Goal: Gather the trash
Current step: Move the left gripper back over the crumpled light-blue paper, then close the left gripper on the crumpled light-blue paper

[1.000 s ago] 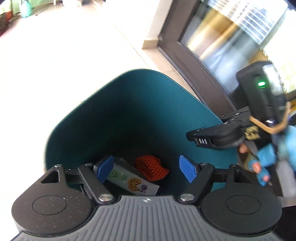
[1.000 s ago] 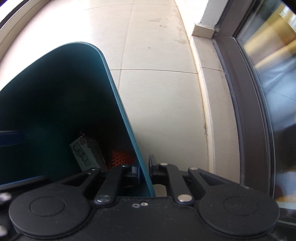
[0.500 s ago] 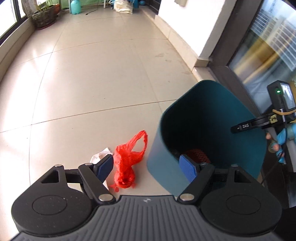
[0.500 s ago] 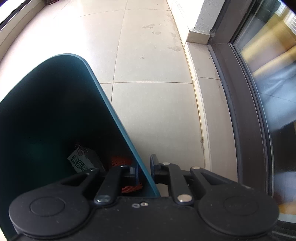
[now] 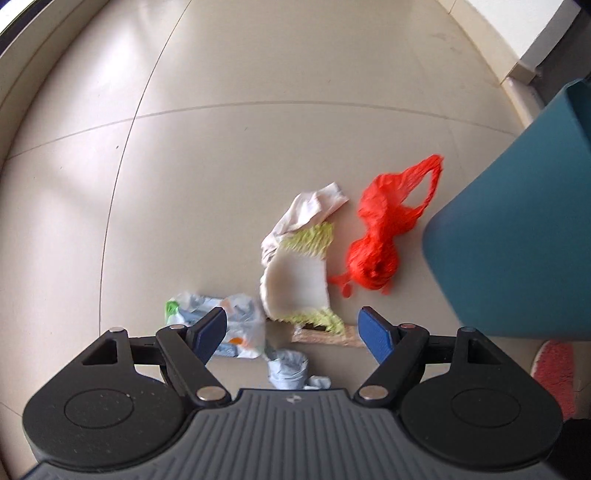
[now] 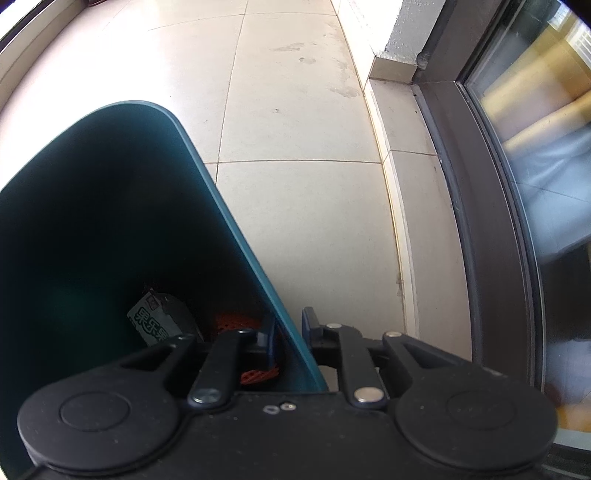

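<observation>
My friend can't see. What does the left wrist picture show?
An open left hand-held gripper hangs over trash on a tiled floor: a red bag, a white wrapper and crumpled plastic. A teal bin stands at the right edge.

**Tiled floor beside a glazed door**

Pale beige floor tiles (image 6: 303,110) with thin grout lines spread ahead of the fingers, glossy under daylight. Right of the fingers runs a dark door frame (image 6: 491,229) holding reflective glass (image 6: 546,140) (the reflections are blurred). A white wall corner (image 6: 410,33) stands beyond the frame.
</observation>
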A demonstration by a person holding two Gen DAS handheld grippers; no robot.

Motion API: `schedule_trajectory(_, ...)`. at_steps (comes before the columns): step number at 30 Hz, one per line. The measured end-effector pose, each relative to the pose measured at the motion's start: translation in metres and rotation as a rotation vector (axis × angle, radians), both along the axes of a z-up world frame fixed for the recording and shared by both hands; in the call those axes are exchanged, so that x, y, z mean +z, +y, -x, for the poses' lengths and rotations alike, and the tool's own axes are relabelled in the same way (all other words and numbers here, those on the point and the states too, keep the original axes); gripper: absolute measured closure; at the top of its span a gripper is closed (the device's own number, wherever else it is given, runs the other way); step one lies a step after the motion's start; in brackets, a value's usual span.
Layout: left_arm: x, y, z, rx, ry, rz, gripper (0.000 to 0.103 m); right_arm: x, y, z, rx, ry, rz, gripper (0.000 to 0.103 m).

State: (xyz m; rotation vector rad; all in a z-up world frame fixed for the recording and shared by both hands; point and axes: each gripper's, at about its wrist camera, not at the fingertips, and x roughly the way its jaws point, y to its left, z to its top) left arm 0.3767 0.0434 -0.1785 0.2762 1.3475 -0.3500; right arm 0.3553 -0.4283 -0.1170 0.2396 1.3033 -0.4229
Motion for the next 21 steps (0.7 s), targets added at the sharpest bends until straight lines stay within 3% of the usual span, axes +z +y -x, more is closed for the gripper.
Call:
schedule_trajectory(4,-0.052,0.018,0.009,0.004,0.094,-0.049,0.025,0.0,0.006,0.0,0.021,0.007,0.02,0.087)
schedule_trajectory(8,-0.098,0.023,0.024,0.017,0.199,-0.038,0.025,0.001,0.01,0.002,0.026,0.008,0.034,0.087)
schedule_trajectory(18,-0.161,0.005,0.045,-0.006,0.235,-0.088,0.026,0.003,0.015,0.003,0.019,0.007,0.042,0.087)
schedule_trajectory(21,-0.169,0.002,0.051,-0.016,0.233,-0.104,0.041,0.003,0.015,0.003,0.017,0.006,0.041,0.087)
